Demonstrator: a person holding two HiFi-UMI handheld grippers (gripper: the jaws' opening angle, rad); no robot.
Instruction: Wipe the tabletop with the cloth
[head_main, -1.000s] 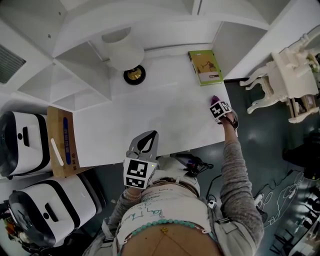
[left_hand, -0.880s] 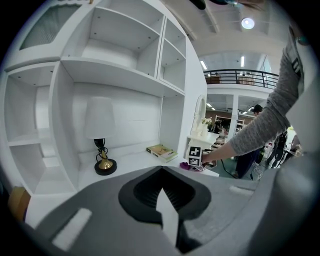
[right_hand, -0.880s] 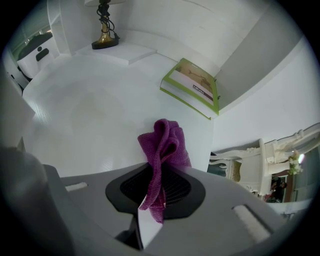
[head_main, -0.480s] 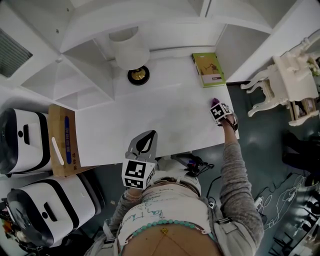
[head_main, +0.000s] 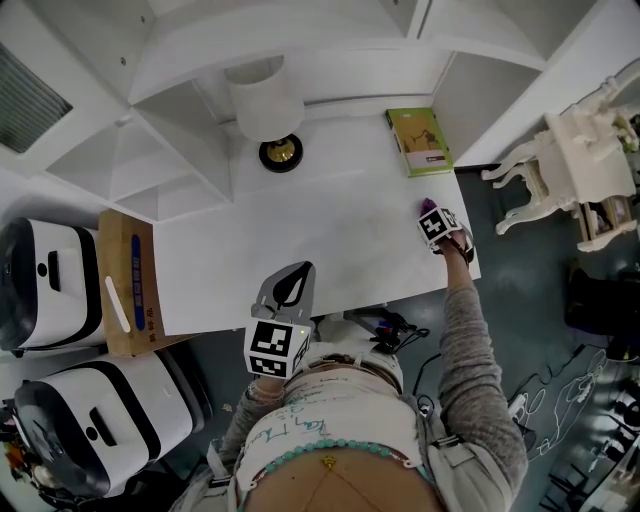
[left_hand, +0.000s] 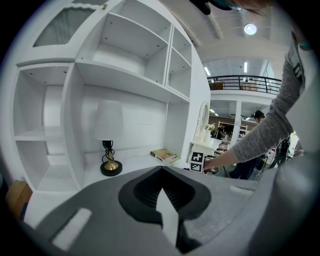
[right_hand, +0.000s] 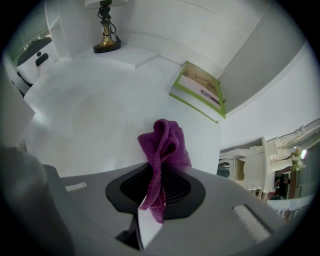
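Head view: the right claw (head_main: 433, 212), carrying the crumpled purple terry cloth (head_main: 429, 204), has barely shifted along the right edge of the white tabletop (head_main: 300, 240) over the last second. Most of the wiping therefore looks undone. The left claw (head_main: 295, 278) hangs over the near edge.

Left gripper view: the jaws are closed together with nothing between them.

Right gripper view: the jaws are pinched on the cloth (right_hand: 162, 150).
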